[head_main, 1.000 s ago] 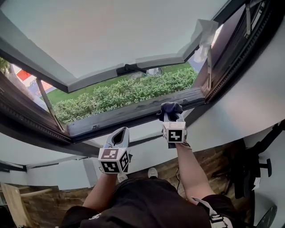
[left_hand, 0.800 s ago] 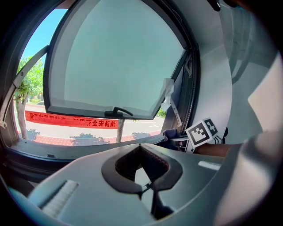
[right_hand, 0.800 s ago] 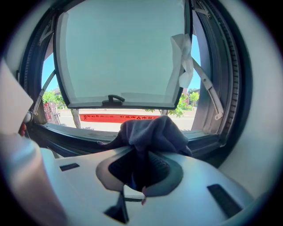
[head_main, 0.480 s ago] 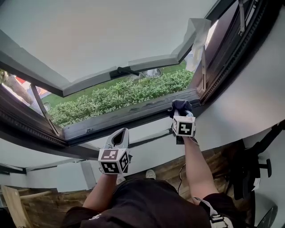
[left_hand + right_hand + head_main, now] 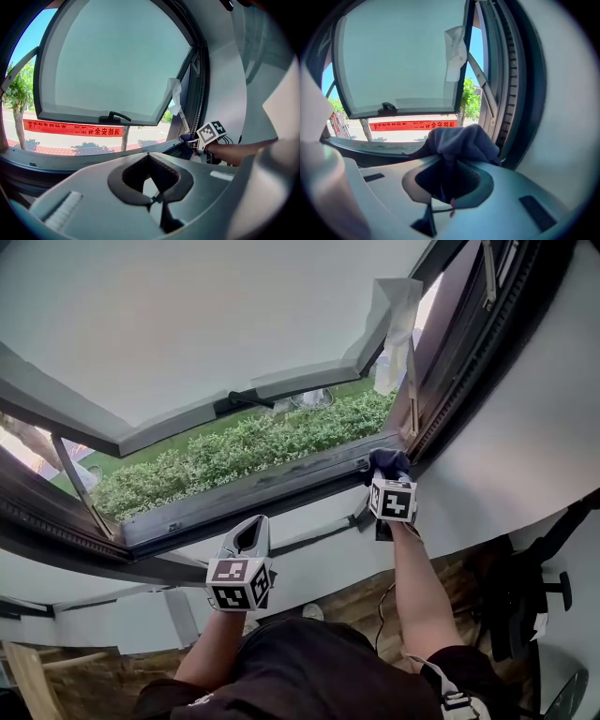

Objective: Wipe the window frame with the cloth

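Right gripper view shows the dark blue cloth (image 5: pixel 461 140) bunched up and pinched between the jaws of the right hand-held gripper (image 5: pixel 446 165), its folds spilling out over the jaw tips. In the head view the cloth (image 5: pixel 387 463) lies against the right end of the window frame (image 5: pixel 253 488), in the corner where the bottom rail meets the dark right upright, with the right hand-held gripper (image 5: pixel 392 491) just below it on an outstretched forearm (image 5: pixel 417 587). The left hand-held gripper (image 5: pixel 246 549) hangs lower and to the left, apart from the frame, in front of the white wall under the window; in the left gripper view its jaws (image 5: pixel 152 183) stand together with nothing between them. Above the frame the sash (image 5: pixel 187 315) swings outward, a dark handle (image 5: pixel 248 397) on its lower edge and a scrap of white film (image 5: pixel 394 324) hanging at its right corner. Outside, a green hedge (image 5: pixel 234 451) runs along the opening, and a red banner (image 5: pixel 70 129) stretches across the street beyond.
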Action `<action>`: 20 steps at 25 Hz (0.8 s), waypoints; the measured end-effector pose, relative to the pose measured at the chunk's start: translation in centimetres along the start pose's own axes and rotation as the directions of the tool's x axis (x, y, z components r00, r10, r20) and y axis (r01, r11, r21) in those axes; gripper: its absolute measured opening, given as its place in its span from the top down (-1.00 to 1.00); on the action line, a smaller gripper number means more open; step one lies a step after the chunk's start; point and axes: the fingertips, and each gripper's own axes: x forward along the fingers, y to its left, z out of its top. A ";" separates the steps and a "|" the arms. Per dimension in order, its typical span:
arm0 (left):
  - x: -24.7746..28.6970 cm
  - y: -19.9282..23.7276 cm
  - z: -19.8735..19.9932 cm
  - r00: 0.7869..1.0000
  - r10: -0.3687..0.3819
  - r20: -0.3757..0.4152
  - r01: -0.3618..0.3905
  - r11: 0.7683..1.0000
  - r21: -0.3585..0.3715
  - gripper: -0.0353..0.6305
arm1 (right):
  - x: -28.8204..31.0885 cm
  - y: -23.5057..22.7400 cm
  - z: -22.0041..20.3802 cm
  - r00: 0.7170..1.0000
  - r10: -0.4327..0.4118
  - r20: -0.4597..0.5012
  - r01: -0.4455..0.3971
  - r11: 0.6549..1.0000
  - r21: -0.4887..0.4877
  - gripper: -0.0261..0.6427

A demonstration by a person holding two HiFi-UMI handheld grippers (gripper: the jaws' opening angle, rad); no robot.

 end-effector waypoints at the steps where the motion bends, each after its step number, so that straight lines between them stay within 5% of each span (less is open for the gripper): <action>1: 0.2 -0.2 0.0 1.000 -0.001 -0.003 0.001 1.000 0.001 0.87 | 0.2 -0.7 0.1 1.000 -0.011 0.000 0.011 1.000 0.003 0.78; 7: 1.4 -1.0 0.0 1.000 -0.001 -0.011 0.001 1.000 0.010 0.87 | 1.1 -4.9 0.5 0.999 -0.042 -0.023 0.043 0.998 0.047 0.78; 20: 1.2 -2.3 1.0 0.999 0.017 0.045 -0.018 1.000 0.008 0.87 | 1.3 -5.1 0.7 0.999 -0.032 0.017 0.031 0.999 0.026 0.78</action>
